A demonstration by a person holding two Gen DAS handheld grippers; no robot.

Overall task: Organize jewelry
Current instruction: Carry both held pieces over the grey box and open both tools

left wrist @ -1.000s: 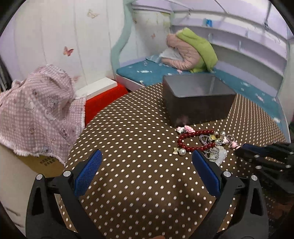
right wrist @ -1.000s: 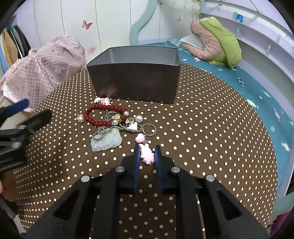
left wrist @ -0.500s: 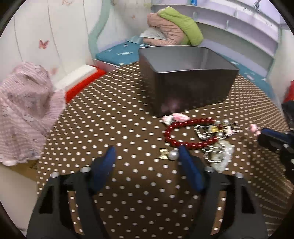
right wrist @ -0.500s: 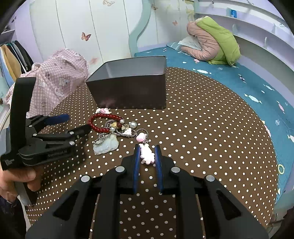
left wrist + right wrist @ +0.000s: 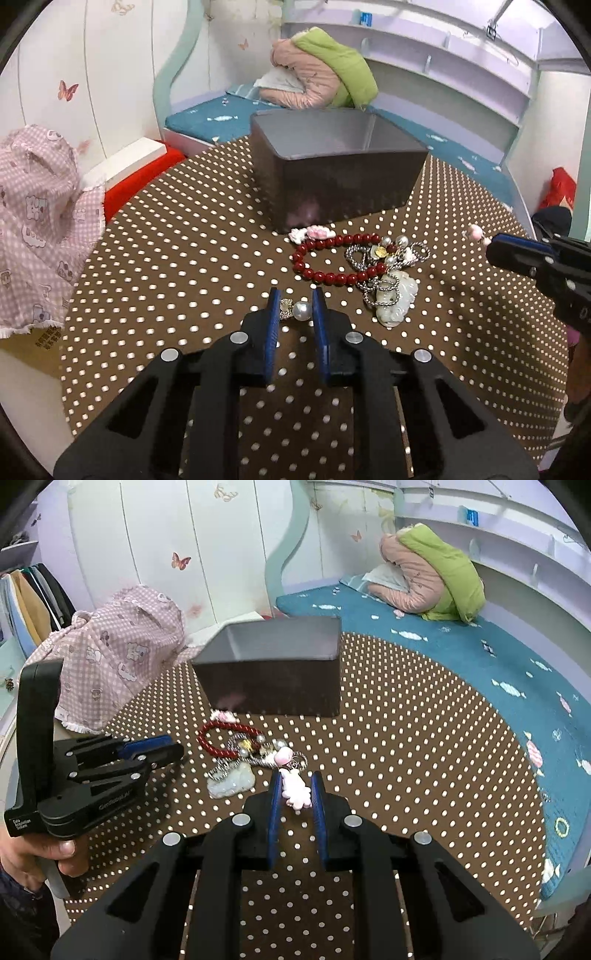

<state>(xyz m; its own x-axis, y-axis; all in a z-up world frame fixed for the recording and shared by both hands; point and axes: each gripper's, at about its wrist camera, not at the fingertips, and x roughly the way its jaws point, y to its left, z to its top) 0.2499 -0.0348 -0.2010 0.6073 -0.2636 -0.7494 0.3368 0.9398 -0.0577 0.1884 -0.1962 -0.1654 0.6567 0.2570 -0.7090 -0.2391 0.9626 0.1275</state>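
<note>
A pile of jewelry lies on the dotted table before a dark grey box [image 5: 332,166]: a red bead bracelet [image 5: 325,258], a silver chain [image 5: 373,273], a pale jade pendant [image 5: 395,299]. My left gripper [image 5: 295,308] is closed around a pearl earring [image 5: 301,310] on the table. My right gripper [image 5: 295,790] is shut on a pink charm [image 5: 295,792], also seen at the right edge of the left wrist view [image 5: 476,232]. The box [image 5: 273,668] and bracelet [image 5: 214,738] show in the right wrist view too.
A pink checked cloth [image 5: 37,229] hangs left of the table. A red and white box [image 5: 136,166] sits behind it. A blue bed [image 5: 461,653] with a green and pink jacket [image 5: 432,583] lies beyond the table.
My left gripper moved in to the pearl earring and closed around it. My right gripper lifted a little with the pink charm still held.
</note>
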